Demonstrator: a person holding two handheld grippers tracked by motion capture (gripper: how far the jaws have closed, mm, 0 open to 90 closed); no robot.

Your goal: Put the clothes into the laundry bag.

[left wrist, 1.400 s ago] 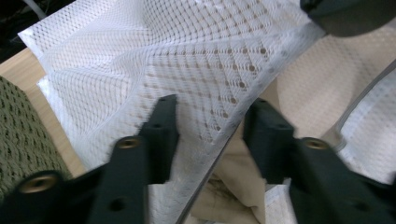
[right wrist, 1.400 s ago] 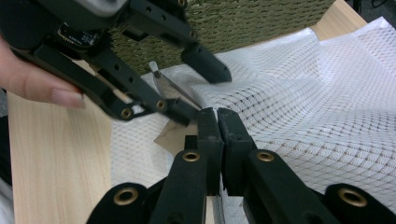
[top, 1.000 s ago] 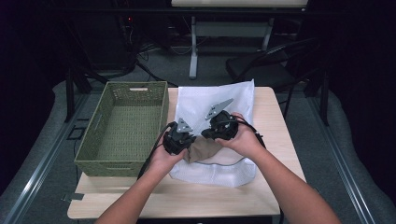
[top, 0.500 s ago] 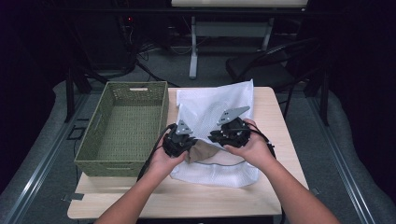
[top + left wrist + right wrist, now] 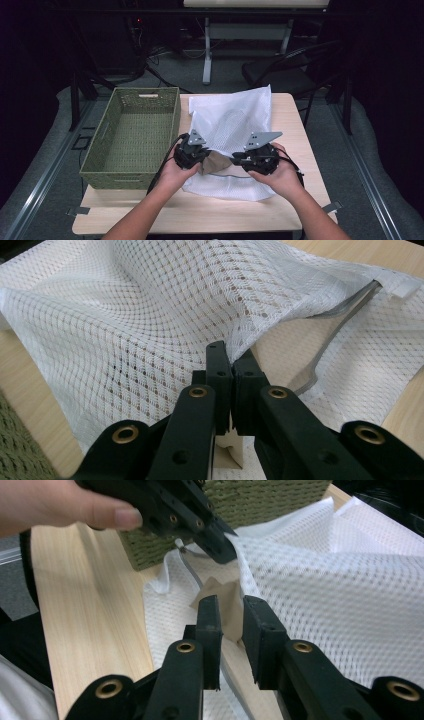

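Mesh of the white net laundry bag (image 5: 150, 325) sits pinched in your left gripper (image 5: 231, 357); your right gripper (image 5: 231, 611), jaws just parted narrowly, shows a beige paper piece (image 5: 227, 597) between them, untouched.

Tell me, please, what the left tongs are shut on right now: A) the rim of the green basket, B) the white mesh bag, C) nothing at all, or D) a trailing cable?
B: in the left gripper view the left tongs pinch a raised fold of the white mesh bag, lifting it off the table.
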